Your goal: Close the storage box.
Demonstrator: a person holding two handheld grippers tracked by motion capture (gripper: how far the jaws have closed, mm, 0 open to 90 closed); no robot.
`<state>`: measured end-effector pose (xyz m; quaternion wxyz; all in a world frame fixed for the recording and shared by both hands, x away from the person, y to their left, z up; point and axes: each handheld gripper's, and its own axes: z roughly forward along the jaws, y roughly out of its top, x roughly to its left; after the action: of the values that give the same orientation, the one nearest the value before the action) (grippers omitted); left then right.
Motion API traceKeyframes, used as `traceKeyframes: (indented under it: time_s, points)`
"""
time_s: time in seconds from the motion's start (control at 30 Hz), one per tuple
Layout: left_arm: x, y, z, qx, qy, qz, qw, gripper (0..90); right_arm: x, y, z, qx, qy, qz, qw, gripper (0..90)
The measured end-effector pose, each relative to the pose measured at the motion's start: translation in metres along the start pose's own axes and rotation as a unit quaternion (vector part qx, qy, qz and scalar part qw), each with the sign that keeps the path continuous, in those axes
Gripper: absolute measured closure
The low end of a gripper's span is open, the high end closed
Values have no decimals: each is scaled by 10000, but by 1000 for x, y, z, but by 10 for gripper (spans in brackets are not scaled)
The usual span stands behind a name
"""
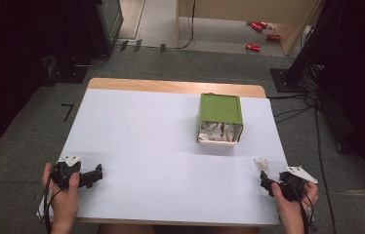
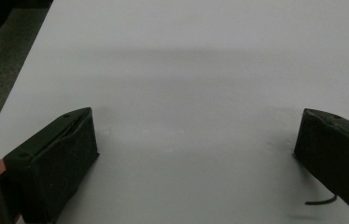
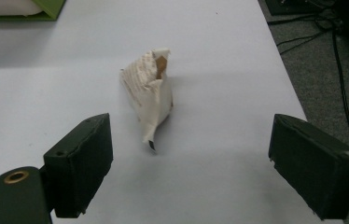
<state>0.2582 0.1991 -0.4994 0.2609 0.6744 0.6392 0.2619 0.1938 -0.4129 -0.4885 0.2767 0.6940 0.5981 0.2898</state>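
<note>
White crumpled paper scrap [image 3: 148, 98] looks light and soft; the wide-open, empty right gripper [image 3: 191, 163] should pinch its middle.

A white rectangular tabletop [image 1: 136, 131] with a light wooden far edge stands on grey carpeted floor [image 1: 34, 126] — black cables [image 1: 317, 112] trail across the carpet at the right. Beyond it, red cans [image 1: 261, 34] lie on the floor beside a pale wooden partition [image 1: 239, 9], and dark equipment [image 1: 24, 34] looms at both sides.
</note>
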Motion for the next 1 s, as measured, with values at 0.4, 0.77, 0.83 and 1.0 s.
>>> traceKeyframes:
  time_s: [0.4,0.77,0.83,1.0]
  points:
    - [0,0,0,0,0,0,10000,0,-18,-9,4,106,-123,55,9999,145]
    - [0,0,0,-5,1,-1,10000,0,-16,-13,5,38,-175,-153,9997,133]
    - [0,0,0,-4,1,-1,10000,0,-16,-13,5,34,-167,-146,9997,132]
    - [0,0,0,-4,0,-1,10000,0,-15,-15,5,-19,-191,-169,9997,132]
